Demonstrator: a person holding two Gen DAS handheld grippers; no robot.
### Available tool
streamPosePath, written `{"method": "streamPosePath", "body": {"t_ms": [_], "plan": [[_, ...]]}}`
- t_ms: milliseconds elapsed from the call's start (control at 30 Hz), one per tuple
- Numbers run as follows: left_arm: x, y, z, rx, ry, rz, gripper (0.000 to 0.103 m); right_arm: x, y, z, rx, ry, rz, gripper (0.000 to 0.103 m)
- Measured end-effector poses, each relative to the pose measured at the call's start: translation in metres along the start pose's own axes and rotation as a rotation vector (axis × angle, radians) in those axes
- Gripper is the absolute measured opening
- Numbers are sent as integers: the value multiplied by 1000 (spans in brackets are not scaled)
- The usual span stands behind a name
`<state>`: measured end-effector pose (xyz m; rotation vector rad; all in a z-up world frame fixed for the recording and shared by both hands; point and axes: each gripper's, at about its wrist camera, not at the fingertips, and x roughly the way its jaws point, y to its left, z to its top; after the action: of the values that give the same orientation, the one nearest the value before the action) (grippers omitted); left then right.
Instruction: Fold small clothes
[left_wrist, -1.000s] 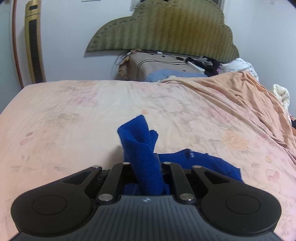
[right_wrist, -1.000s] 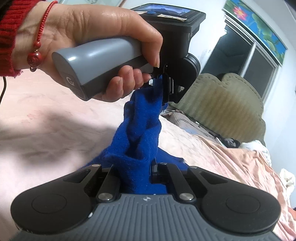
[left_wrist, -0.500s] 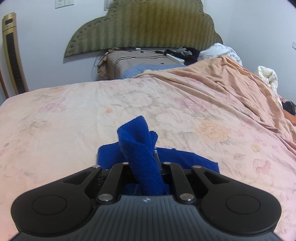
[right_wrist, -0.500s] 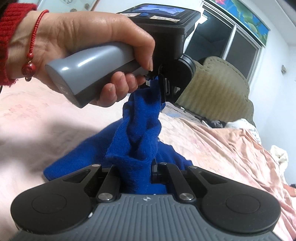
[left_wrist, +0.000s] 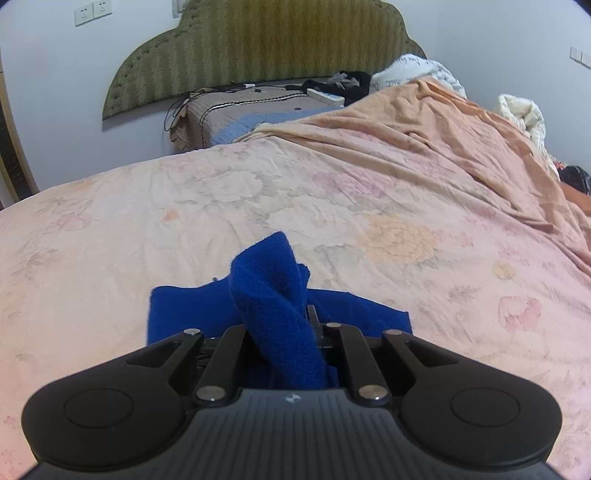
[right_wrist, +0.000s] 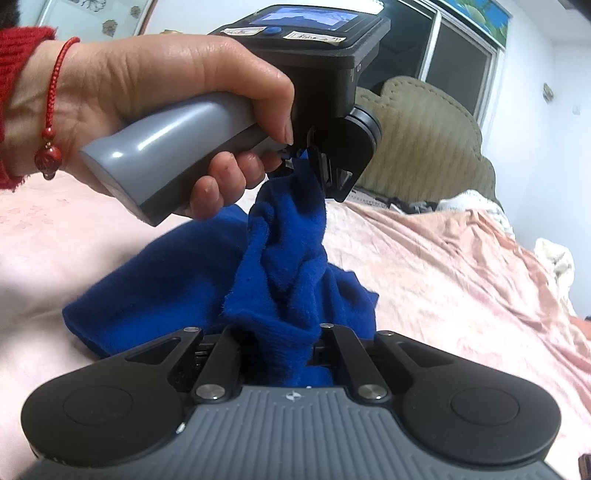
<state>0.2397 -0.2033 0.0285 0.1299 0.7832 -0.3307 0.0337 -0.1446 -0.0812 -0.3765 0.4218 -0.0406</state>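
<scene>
- the blue knit garment (left_wrist: 280, 302) lies partly on the bed sheet (left_wrist: 184, 229) and is partly lifted, with a bunched section clamped in each claw.
- left gripper (left_wrist: 295, 332): its jaws are drawn together and clamped on a twisted fold of the blue knit garment. the fold stands up between the fingers and leans toward the upper left of the left wrist view.
- in the left wrist view, the flat part of the garment spreads on the sheet to both sides behind the gripper linkage.
- right gripper (right_wrist: 286, 343): its jaws are pressed together on another bunched section of the same garment (right_wrist: 280, 266), which rises out of the claw toward the left gripper (right_wrist: 301, 157) above it.
- in the right wrist view, the left gripper is seen from the side, gripped at its grey handle by the left hand (right_wrist: 166, 99). cloth hangs down from its tip in a rope-like twist.
- the wrist of that hand carries a red cord bracelet (right_wrist: 55, 99) with a bead, next to a red sleeve (right_wrist: 14, 74).
- a flat lobe of the garment rests on the sheet to the lower left of the twist in the right wrist view.
- an olive padded headboard (left_wrist: 258, 48) stands against the wall beyond the bed.
- a rumpled peach blanket (left_wrist: 424, 147) covers the right side of the bed.
</scene>
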Motion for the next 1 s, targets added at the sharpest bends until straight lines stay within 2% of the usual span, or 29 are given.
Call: {"method": "streamPosePath", "body": {"t_ms": [533, 600, 667, 733, 767, 800, 833, 867, 1000], "plan": [[44, -43, -9, 61, 47, 1, 11, 15, -35, -22, 178, 74, 71, 8], [50, -45, -9, 66, 52, -1, 13, 19, -42, -23, 217, 93, 89, 16], [54, -46, -10, 67, 50, -2, 14, 23, -49, -24, 262, 110, 106, 19], [57, -46, -9, 59, 55, -11, 24, 25, -55, -26, 316, 127, 136, 30], [58, -45, -8, 49, 55, -21, 35, 26, -58, -27, 341, 134, 146, 33], [58, -44, -7, 35, 58, -37, 54, 26, -61, -28, 362, 139, 159, 33], [58, -43, -5, 20, 60, -53, 65, 27, -65, -30, 387, 145, 172, 35], [56, -40, -4, 2, 54, -72, 81, 27, -68, -31, 414, 150, 185, 39], [42, -31, 3, -43, 0, -119, 84, 29, -85, -38, 543, 167, 252, 49]]}}
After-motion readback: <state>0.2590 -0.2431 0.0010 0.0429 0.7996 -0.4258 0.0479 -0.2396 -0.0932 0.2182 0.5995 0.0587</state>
